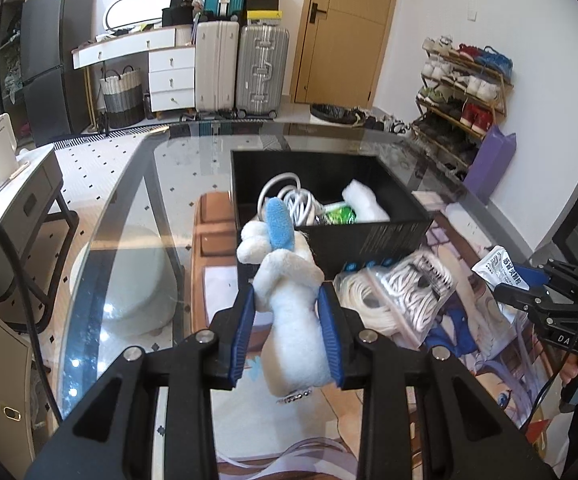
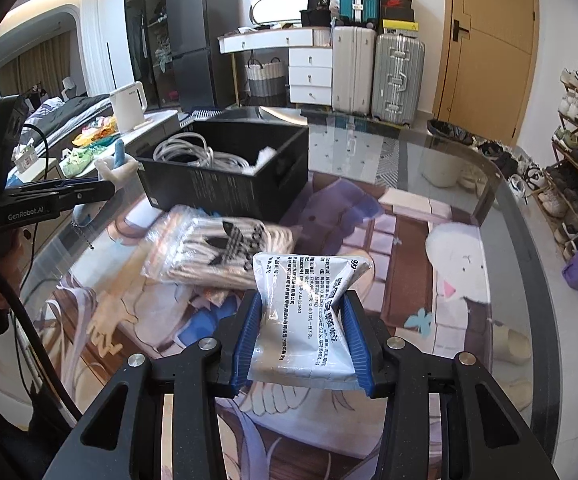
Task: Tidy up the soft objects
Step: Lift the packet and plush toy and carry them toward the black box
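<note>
Left claw [image 1: 287, 312]: closed on the body of a white plush toy [image 1: 289, 292] with a blue ear, blue pads pressing both flanks, toy held clear of the glass table [image 1: 129, 208] just short of the black box [image 1: 369, 236]. Right claw [image 2: 299, 332]: closed on a silver printed pouch [image 2: 305, 312], pads pinching its 2 side edges so that it buckles between them.

The box already holds coiled white cable [image 1: 297, 200], a green packet and a white soft item. A bagged bundle of white socks [image 2: 217, 252] lies on the table just beside the box's near wall.

Risks, as judged:
1. The plush compresses; a loose hold could let it slide out before it clears the box wall.
2. The pouch is slick and bowed; it may pop free of the pads.
3. Both claws heading for 1 box invites collision at the rim.
4. The toy's dangling chain could snag the box edge.
</note>
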{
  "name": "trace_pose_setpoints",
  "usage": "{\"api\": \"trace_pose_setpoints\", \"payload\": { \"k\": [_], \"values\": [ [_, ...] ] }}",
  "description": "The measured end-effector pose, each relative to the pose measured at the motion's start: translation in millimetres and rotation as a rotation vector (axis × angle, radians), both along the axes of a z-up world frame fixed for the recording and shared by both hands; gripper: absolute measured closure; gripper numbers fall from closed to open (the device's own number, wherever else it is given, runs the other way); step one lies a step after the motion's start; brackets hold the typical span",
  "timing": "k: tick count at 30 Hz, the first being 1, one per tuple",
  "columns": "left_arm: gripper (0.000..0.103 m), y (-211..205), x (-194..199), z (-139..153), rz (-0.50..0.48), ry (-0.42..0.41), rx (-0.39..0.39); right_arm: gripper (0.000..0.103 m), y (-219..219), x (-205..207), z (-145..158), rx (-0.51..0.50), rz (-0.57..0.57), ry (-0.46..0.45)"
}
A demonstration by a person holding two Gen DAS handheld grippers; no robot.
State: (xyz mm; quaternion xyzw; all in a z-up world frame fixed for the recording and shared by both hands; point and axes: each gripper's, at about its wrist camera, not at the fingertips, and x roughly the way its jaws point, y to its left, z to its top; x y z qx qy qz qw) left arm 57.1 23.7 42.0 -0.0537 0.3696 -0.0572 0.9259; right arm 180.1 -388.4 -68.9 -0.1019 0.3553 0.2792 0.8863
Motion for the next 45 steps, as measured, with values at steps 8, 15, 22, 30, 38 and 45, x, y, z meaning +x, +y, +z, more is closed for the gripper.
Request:
{"api": "trace_pose_setpoints", "payload": {
  "k": [8, 15, 22, 30, 38, 45],
  "values": [
    [0.072, 1.0, 0.3, 12.7, 0.003, -0.03, 0.007, 0.061, 7.6, -1.1, 19.6, 0.027, 0.024, -0.041],
    [0.072, -1.1, 3.6, 19.6, 0.006, -0.05, 0.011, 0.062, 14.7, 1.6, 34.9, 0.061, 0.024, -0.076],
    [0.072, -1.5, 9.0, 28.2, 0.01, -0.073, 0.018, 0.062, 24.9, 5.5, 49.8, 0.086, 0.043, -0.105],
    [0.072, -3.4, 14.4, 33.3, 0.011, -0.088, 0.018, 0.062, 38.0, 11.5, 64.1, 0.105, 0.058, -0.133],
    [0.072, -7.3, 24.1, 34.3, 0.0, -0.091, 0.03, 0.062, 53.5, 22.4, 71.4, 0.111, 0.081, -0.145],
    [0.072, -7.7, 29.0, 34.3, 0.0, -0.093, 0.031, 0.062, 62.9, 32.9, 76.5, 0.126, 0.101, -0.152]
  ]
}}
